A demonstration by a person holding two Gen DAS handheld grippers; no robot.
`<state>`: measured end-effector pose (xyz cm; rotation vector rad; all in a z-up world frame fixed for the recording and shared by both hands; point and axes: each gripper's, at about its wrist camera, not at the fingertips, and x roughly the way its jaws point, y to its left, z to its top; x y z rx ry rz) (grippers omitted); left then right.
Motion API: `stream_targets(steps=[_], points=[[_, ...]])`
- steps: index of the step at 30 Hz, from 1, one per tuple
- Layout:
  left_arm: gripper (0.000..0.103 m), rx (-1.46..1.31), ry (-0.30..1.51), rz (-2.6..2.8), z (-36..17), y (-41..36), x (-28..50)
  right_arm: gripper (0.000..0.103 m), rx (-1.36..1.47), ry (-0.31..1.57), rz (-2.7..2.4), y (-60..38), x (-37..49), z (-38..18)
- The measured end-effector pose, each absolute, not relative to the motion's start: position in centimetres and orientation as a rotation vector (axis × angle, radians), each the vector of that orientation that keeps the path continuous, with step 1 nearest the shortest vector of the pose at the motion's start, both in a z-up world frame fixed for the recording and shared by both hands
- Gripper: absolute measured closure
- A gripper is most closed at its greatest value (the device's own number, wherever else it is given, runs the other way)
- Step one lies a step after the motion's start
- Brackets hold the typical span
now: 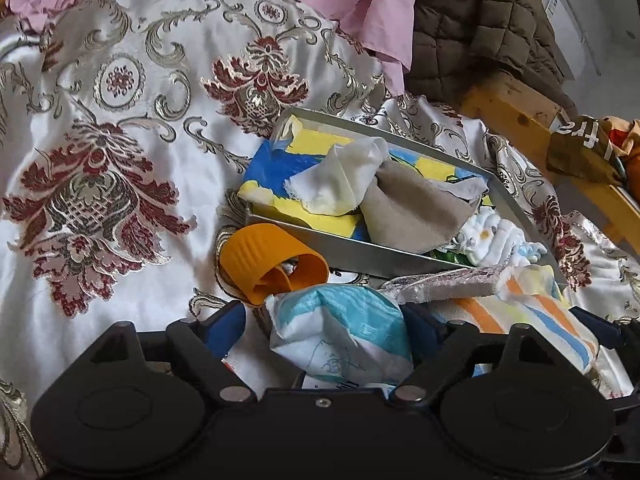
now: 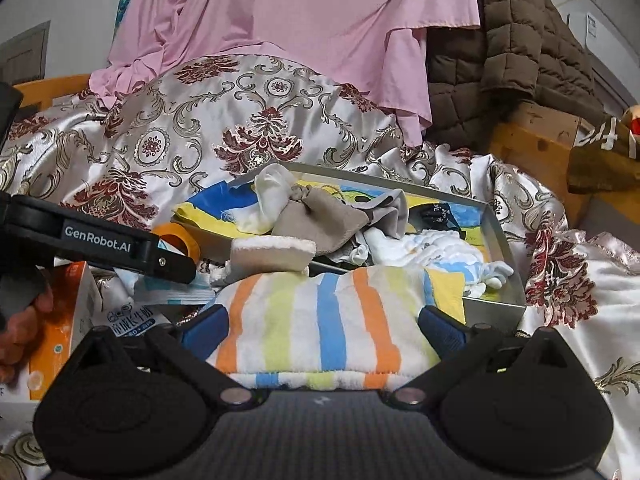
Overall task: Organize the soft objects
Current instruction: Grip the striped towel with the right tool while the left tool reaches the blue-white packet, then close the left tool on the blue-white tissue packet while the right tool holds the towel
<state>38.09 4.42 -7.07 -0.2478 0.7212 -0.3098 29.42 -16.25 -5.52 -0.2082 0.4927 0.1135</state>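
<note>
Striped towel (image 2: pixel 316 320) on bed, near edge of metal tray (image 2: pixel 496 304), between my right gripper (image 2: pixel 320 332) fingers; can't tell if pinching. Left gripper (image 1: pixel 324 340) fingers spread around white-blue packet (image 1: pixel 340 340), not pressing. Advice: close squarely, lift clear, drop into tray.

Everything before me rests on a bed (image 1: pixel 120 160) draped in a white satin cover with maroon and gold flowers. On it lie a grey tray (image 1: pixel 360 250), an orange ribbed cap (image 1: pixel 256 256), a crumpled white-and-blue packet (image 1: pixel 340 328) and a striped towel (image 2: pixel 320 320).
</note>
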Motion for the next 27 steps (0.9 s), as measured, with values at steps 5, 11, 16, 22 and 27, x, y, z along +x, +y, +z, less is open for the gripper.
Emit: stream_targets(steps=[5, 11, 16, 22, 27], points=[[0.03, -0.162, 0.675, -0.315, -6.8, 3.4, 37.3, 0.002, -0.242, 0.476, 0.112, -15.7, 29.0, -5.7], [0.032, -0.103, 0.665, -0.333, -6.8, 2.7, 36.9, 0.009, -0.272, 0.468, 0.127, -15.1, 28.7, -5.7], [0.034, -0.101, 0.651, -0.336, -6.7, 2.6, 36.7, 0.014, -0.284, 0.463, 0.135, -14.9, 28.5, -5.6], [0.037, -0.031, 0.625, -0.392, -6.6, 1.4, 35.7, 0.023, -0.287, 0.452, 0.141, -14.8, 28.2, -5.6], [0.038, 0.005, 0.606, -0.424, -6.6, 0.9, 35.0, 0.037, -0.319, 0.439, 0.153, -14.2, 27.7, -5.6]])
